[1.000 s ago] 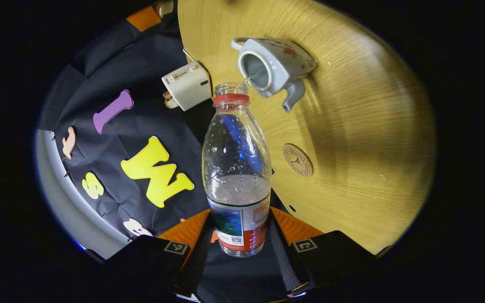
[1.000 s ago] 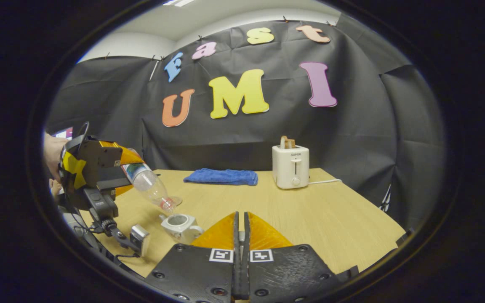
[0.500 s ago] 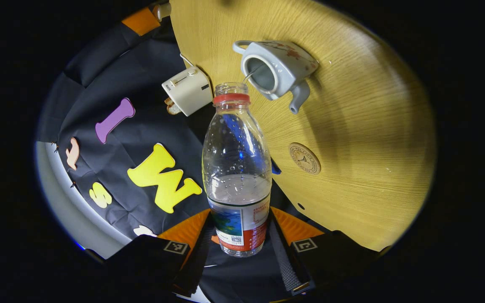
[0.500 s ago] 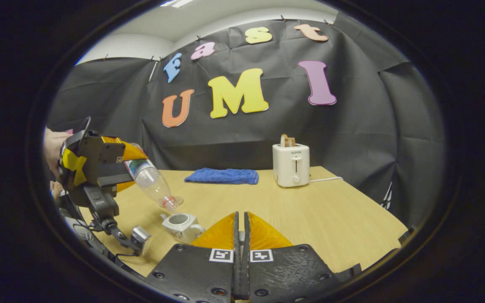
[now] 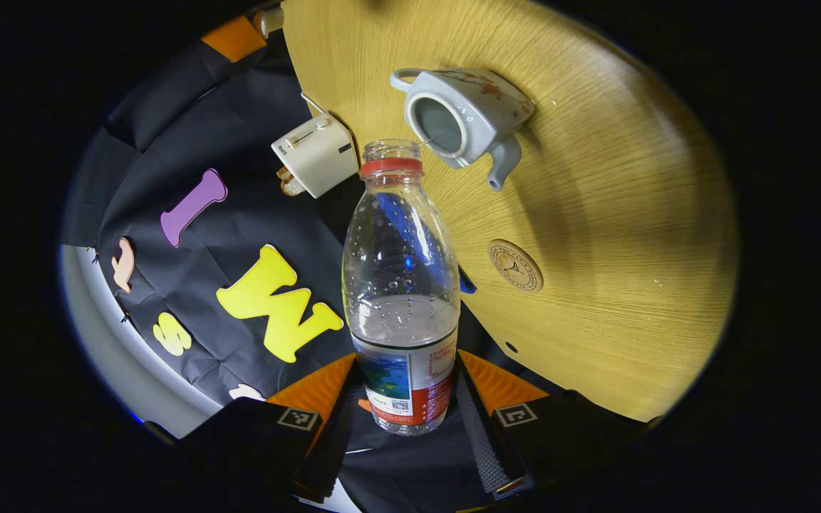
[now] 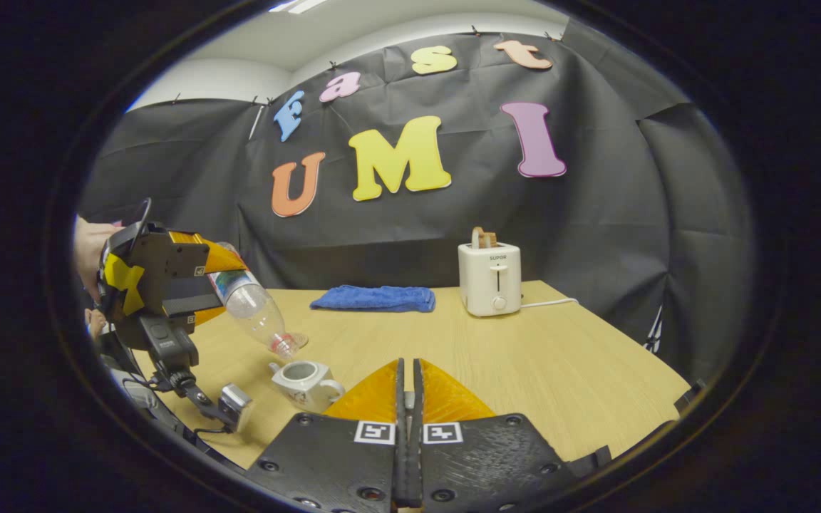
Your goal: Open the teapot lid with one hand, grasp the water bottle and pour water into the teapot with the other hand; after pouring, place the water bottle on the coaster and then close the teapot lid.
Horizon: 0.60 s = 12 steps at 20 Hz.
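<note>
Clear plastic water bottle [image 5: 401, 285], light and slick: your left gripper [image 5: 410, 399] clamps its labelled base; right gripper [image 6: 408, 399] stays pinched closed.

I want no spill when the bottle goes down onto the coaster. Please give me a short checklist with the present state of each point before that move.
1. Left gripper clamps the water bottle: ok.
2. Pouring finished: not ok, a thin stream runs into the teapot.
3. Teapot upright, lid off: ok.
4. Coaster bare: ok.
5. Right gripper holds the lid: cannot tell.
</note>
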Available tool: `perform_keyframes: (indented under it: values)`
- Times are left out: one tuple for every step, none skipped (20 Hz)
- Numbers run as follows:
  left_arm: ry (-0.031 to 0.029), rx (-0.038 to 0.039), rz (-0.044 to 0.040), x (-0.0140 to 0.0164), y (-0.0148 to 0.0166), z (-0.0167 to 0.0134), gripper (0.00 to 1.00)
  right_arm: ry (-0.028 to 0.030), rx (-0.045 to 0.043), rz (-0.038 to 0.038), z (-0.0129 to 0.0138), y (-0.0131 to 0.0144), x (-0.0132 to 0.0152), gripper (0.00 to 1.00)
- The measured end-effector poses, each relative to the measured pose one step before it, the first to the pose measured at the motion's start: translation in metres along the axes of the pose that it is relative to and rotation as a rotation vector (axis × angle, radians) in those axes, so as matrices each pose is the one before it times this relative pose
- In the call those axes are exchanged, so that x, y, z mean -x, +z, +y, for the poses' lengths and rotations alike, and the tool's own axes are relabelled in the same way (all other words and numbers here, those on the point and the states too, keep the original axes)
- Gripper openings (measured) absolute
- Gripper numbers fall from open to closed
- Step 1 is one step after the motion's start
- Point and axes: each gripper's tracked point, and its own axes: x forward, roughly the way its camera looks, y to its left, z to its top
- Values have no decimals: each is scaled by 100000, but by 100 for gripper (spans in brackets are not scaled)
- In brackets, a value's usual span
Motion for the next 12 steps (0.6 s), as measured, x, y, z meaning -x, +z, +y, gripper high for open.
perform_keyframes:
  values:
    - [-42,181,-133,-25,57,17,75,-61,70,-122,61,128,-26,0]
    - [-8,159,142,8,-47,-44,75,18,53,-29,20,-7,-35,0]
    - [63,275,-142,-86,2,-53,75,-139,123,-26,-10,26,9,0]
    - [728,188,-451,-22,74,135,75,-3,-67,-2,49,77,-67,0]
    - [1041,349,-432,-3,100,30,75,-97,-36,101,-25,-63,45,0]
    - [782,821,-707,59,53,-161,75,40,27,9,17,-83,37,0]
    - [479,1291,-590,4,47,-232,75,-22,-41,134,75,46,50,0]
    - [-137,2052,-87,-40,-45,-245,75,-35,7,54,5,-29,31,0]
    - [-447,3376,-418,-81,3,-311,75,-143,159,-66,-67,117,126,0]
    - [-253,4563,-730,-275,-211,-244,74,-209,167,-211,-28,93,147,0]
    - [-50,5396,-410,-10,-239,-177,75,-160,156,-378,50,267,36,0]
    - [-1428,7404,-562,53,-140,-714,74,-102,114,-369,43,202,41,0]
